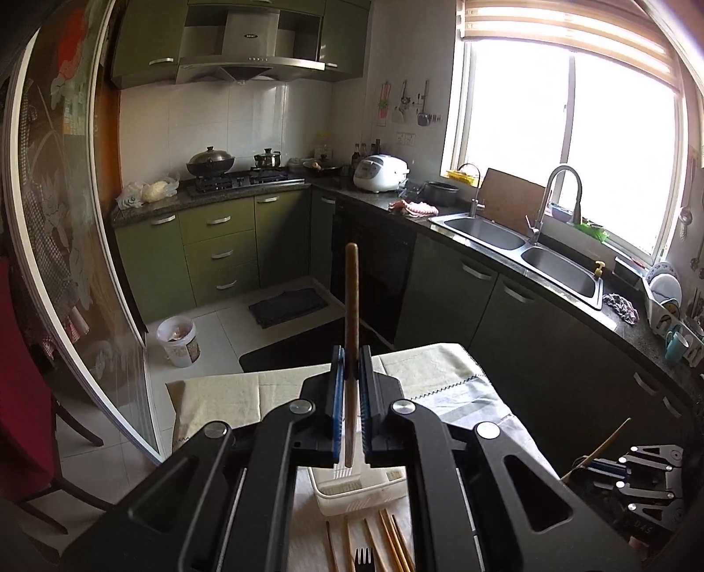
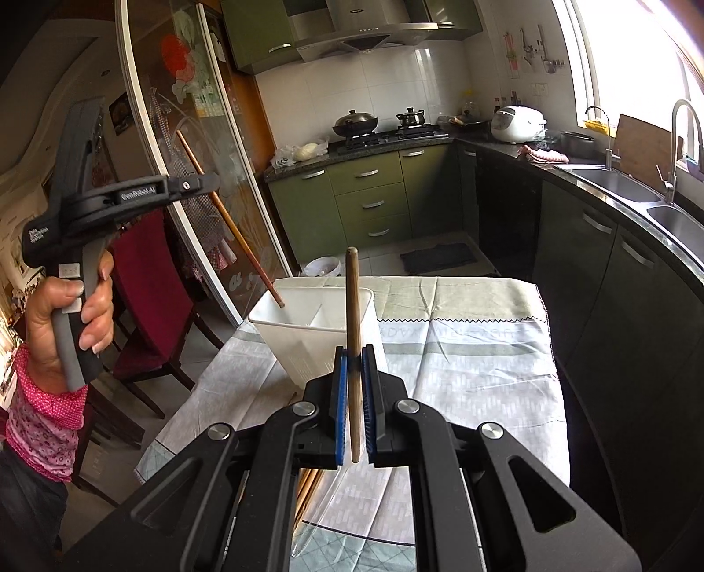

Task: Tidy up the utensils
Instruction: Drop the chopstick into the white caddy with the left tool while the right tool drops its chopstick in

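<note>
No text legible, markings on range hood (image 1: 251, 35) and left gripper (image 2: 193, 185) too blurred

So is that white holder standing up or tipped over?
Upright: the white utensil holder stands on the tablecloth, open top up.

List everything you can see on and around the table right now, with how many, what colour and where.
Held chopsticks: two, brown; one in the left gripper, one in the right gripper.
Utensil holder: one, white, divided, on the table.
Loose chopsticks: several, brown, on the table near the holder.
Fork: one, black, among the loose chopsticks.
Tablecloth: one, pale green and grey, covering the table.
Left gripper: black, blue pads.
Right gripper: black, blue pads.
</note>
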Motion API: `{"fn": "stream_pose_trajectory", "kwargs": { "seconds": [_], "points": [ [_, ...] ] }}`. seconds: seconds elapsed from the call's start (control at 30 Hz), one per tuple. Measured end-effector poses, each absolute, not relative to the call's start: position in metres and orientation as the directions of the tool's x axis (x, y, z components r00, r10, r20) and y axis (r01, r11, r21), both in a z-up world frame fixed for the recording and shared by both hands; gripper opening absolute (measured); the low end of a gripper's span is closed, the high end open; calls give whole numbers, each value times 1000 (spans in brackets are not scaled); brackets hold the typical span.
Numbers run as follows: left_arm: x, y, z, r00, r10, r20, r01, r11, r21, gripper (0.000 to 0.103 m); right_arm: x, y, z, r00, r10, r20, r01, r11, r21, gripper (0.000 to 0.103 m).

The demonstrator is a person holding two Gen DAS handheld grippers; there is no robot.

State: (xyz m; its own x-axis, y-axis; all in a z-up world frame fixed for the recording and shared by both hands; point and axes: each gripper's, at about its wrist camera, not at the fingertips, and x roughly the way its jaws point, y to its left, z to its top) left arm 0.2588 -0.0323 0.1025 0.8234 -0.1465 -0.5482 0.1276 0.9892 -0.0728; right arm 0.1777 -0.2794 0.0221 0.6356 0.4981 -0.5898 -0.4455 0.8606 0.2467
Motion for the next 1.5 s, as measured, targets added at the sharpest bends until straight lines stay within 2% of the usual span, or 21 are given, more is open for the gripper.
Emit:
{"fn": "stream_pose_trajectory", "kwargs": {
  "seconds": [0.33,0.5,0.67,0.8,0.9,1.13,1.27,1.5],
  "points": [
    [282,-24,28,716,-123,-687,111,992,-62,7,185,-274,54,664,514,-543,-457,854,249,7],
    [284,-19,12,689,-129,-713,118,991,-66,26,192,-265,86,685,539,-491,-473,841,263,7],
    [273,-12,20,704,-140,-696,125,989,-73,32,204,-258,121,730,545,-413,-469,838,277,7],
    [257,-8,27,716,-143,-683,126,989,-75,40,222,-244,134,764,516,-388,-443,856,268,7],
    [247,-1,26,704,-154,-693,130,988,-88,40,244,-229,125,774,477,-417,-411,879,243,7],
    [228,1,16,677,-173,-715,151,984,-96,40,286,-195,60,711,432,-555,-386,899,205,7],
    [219,1,11,668,-185,-721,163,981,-101,44,294,-184,30,679,411,-609,-388,904,177,8],
    [210,-4,6,652,-188,-735,170,980,-101,45,294,-181,9,657,408,-634,-394,903,172,10]
  ]
}}
